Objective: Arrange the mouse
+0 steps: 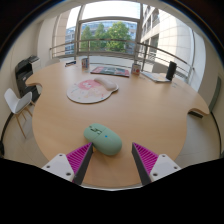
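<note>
Mouse (103, 139), mint green and rounded, lies on the wooden table (150, 110) just ahead of the gripper (112, 160), a little toward its left finger. The gripper's fingers stand wide apart, holding nothing, and the mouse is not yet between the pads (79, 157).

To do this step well, I judge the gripper should slide a touch left so the mouse sits centred in the gap, then advance low over the wood until both pads flank its widest part. Its smooth, domed shell may squirt out if pinched near the top, so a grip low on the sides looks safer.

Taking the mouse as landmark and reading leftward to rightward: a white chair (17, 103) stands far to its left at the table's edge; a round pink mat (91, 91) lies beyond it, slightly left; a rectangular mat (110, 71) rests farther beyond; what seems to be a laptop (158, 75) sits well beyond and to the right, though it is too small to be sure. Past the table, large windows (105, 35) show trees and a building.
</note>
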Tool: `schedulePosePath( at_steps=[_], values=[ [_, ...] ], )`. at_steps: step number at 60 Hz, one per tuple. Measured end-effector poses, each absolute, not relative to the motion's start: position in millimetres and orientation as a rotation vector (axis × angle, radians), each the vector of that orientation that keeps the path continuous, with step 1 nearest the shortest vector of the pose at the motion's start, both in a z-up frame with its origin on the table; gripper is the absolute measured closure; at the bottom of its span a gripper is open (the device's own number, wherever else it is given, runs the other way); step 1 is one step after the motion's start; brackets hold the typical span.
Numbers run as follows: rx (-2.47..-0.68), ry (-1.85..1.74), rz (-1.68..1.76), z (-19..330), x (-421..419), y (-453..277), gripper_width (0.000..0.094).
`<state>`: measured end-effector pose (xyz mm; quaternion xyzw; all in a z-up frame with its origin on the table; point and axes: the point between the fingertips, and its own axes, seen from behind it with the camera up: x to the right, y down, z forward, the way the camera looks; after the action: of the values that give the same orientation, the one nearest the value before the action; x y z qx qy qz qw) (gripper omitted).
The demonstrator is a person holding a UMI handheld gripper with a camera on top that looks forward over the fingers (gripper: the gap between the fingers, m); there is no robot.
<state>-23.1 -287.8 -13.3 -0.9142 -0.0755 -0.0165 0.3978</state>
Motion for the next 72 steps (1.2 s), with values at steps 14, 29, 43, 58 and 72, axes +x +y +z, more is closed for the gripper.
schedulePosePath(
  at_steps=[14,29,43,58,72],
  values=[
    [-2.314,-0.154,0.0,-18,-28,-228,0.0186],
    [-2.295,-0.13,0.043,-18,-32,-199,0.042],
    [-2.306,-0.08,-0.017,-15,-33,-199,0.0526],
    [-2.203,0.103,-0.142,73,-20,-165,0.0548],
    [-1.936,0.149,-0.138,224,-47,-59,0.0549]
  ],
)
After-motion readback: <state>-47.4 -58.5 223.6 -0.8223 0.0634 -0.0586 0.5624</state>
